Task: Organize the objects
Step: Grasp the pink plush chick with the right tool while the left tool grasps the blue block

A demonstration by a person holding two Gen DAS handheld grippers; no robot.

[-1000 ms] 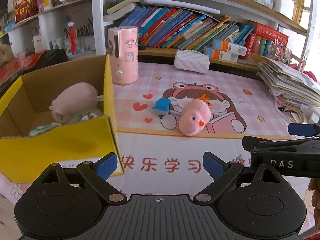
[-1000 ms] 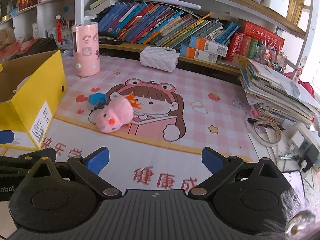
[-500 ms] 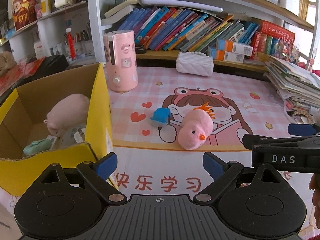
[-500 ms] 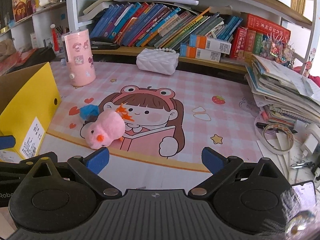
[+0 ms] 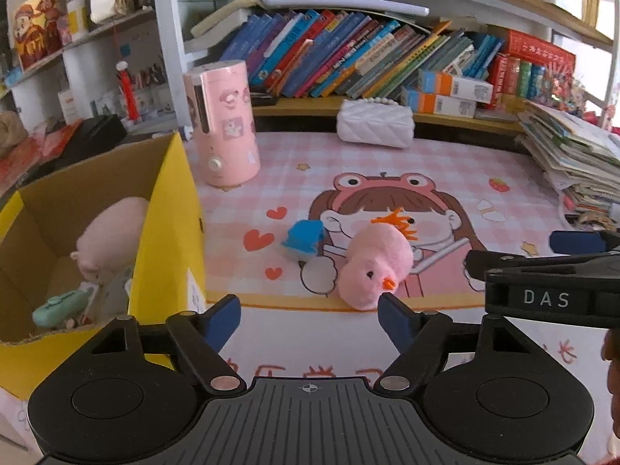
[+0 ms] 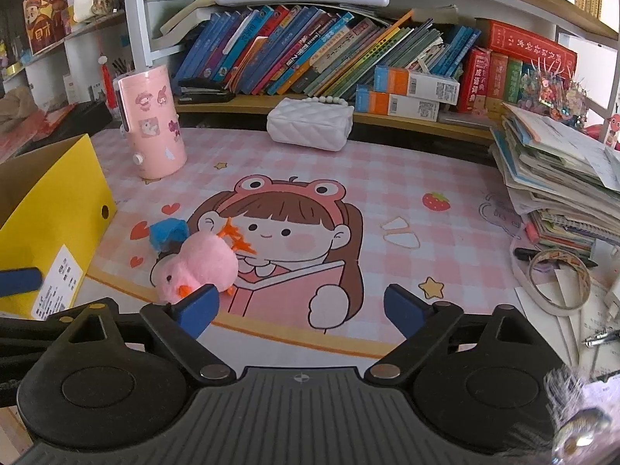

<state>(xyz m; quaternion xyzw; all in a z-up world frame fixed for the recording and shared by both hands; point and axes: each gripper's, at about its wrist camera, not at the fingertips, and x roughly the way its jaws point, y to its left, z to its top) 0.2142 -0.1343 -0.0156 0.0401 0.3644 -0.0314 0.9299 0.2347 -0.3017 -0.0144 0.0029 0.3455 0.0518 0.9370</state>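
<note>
Left gripper (image 5: 308,319) jaws wide, holding nothing; right gripper (image 6: 300,310) jaws wide, holding nothing. Pink plush chick (image 5: 375,267) lies on the cartoon desk mat (image 5: 407,170), near both sets of fingertips, touching neither. Blue toy (image 5: 303,237) just beside the chick. Yellow cardboard box (image 5: 166,240) to the left contains a pink plush pig (image 5: 110,238) and a mint-green item (image 5: 58,306).

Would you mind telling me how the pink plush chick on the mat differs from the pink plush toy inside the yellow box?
The pink plush chick lies out on the mat; the pink plush toy already sits in the yellow box. The chick shows an orange beak and comb; the boxed toy looks plain pale pink, its face hidden. Both are soft, rounded and pink.
</note>
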